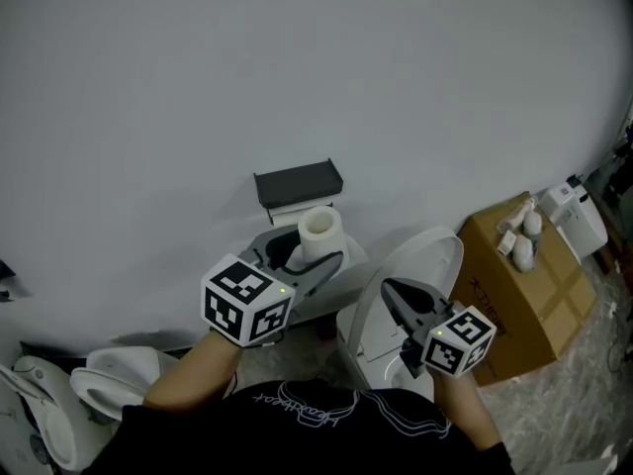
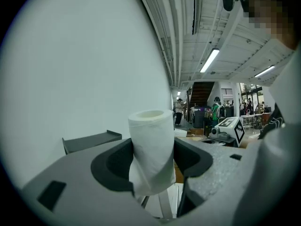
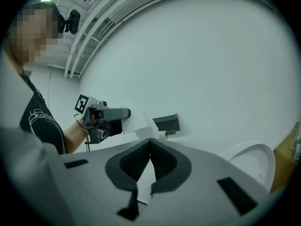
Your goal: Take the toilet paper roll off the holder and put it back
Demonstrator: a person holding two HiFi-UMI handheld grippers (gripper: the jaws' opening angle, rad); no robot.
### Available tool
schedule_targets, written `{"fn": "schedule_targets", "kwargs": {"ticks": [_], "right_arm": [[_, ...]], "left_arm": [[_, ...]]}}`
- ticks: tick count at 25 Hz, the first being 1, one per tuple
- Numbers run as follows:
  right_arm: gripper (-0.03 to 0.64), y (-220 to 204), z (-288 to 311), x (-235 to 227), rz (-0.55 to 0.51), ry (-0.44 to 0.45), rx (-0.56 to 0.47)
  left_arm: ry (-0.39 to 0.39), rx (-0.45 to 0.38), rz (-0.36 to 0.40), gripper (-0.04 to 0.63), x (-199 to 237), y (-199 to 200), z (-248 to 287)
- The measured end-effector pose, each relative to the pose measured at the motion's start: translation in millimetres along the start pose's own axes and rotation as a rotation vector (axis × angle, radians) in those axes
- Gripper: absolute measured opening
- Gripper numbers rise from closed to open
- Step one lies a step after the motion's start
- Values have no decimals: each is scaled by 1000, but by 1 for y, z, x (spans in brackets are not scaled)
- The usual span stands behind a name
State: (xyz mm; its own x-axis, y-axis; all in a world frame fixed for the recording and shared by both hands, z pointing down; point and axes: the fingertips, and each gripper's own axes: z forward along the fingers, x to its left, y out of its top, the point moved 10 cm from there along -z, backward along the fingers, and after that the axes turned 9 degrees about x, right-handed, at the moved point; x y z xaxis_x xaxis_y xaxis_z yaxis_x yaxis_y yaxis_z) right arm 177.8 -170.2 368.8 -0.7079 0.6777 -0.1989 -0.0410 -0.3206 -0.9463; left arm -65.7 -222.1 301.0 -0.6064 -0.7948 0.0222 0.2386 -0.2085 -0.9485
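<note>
White toilet paper roll [image 2: 151, 149] upright, gripped in left tool [image 1: 313, 251]; black holder [image 1: 299, 184] just beyond on wall. Right tool [image 1: 404, 303] clenched empty, farther off.

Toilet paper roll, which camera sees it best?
The left gripper view: the toilet paper roll stands big and close, clamped between the jaws. The head view shows it small from above. The right gripper view shows only a faint pale shape far off.
</note>
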Motion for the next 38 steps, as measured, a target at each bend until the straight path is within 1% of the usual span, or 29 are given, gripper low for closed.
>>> {"fn": "schedule_targets", "kwargs": {"ticks": [5,11,15,19,25,29,38], "right_arm": [[2,8,11,-14,-3,1,-15],[2,17,18,-34,-5,-9,-25],[2,17,21,-48,13,-18,-43],[2,15,24,-63,19,-34,-41],[2,19,26,-78,28,-44,-55],[2,17,33,-81,39,-31,-50],[2,6,48,-85,68,-6,-26]], "left_arm": [[8,-24,35,262,20,23,9],[36,-51,79,262,42,52,23],[51,-63,101,264,54,65,31],[83,-61,120,262,71,74,42],[134,-35,107,262,100,80,58],[174,-2,122,262,115,78,69],[172,98,114,262,134,63,93]]}}
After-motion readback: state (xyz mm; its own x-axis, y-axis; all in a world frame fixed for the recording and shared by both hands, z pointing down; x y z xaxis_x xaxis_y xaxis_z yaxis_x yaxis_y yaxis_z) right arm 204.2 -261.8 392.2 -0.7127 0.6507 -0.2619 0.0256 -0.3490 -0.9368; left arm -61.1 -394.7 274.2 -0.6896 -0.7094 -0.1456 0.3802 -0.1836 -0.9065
